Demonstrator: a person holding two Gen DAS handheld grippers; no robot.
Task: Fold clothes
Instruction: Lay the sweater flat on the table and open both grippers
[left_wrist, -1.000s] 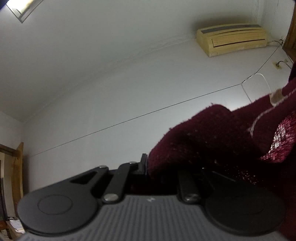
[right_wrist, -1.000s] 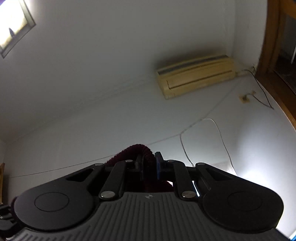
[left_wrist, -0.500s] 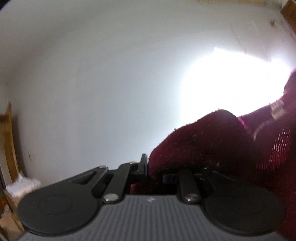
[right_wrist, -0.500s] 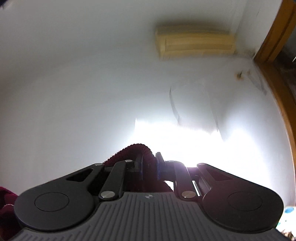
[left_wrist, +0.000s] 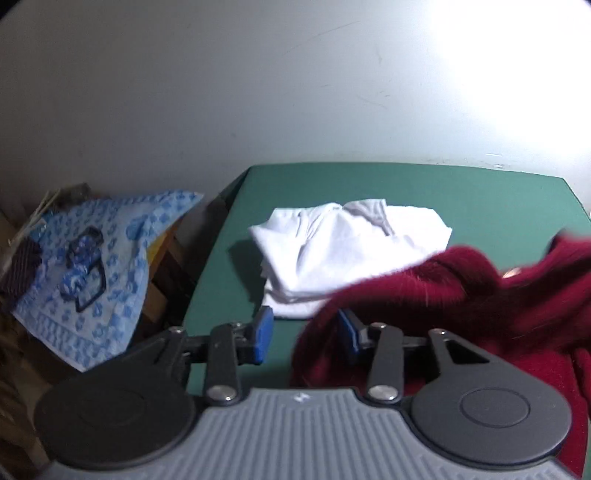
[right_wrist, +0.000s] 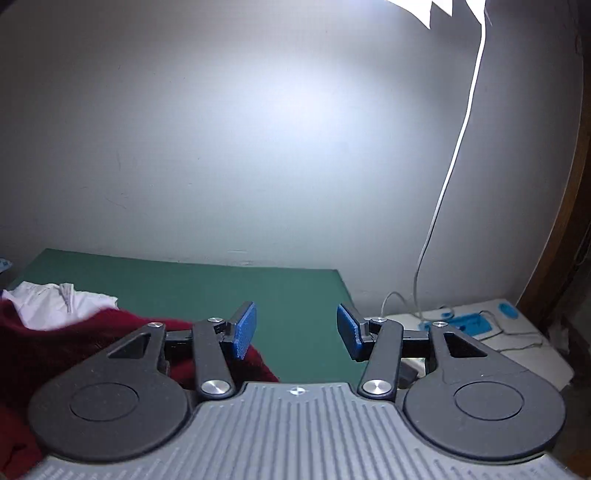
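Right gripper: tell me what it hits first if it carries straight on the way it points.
Probably the bare green table top ahead of the right gripper; its opening jaws hold nothing. Depth is uncertain.

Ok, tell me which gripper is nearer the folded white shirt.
Left. The left gripper, jaws opening, sits just short of the white shirt, red sweater by its right finger. The right gripper, also opening, points at bare green mat, shirt far left.

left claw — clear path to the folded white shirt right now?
Probably yes. The left claw, jaws opening, points at the folded white shirt across bare green mat. Only the red sweater crowds in, draped against the right-side finger and overlapping the shirt's near corner.
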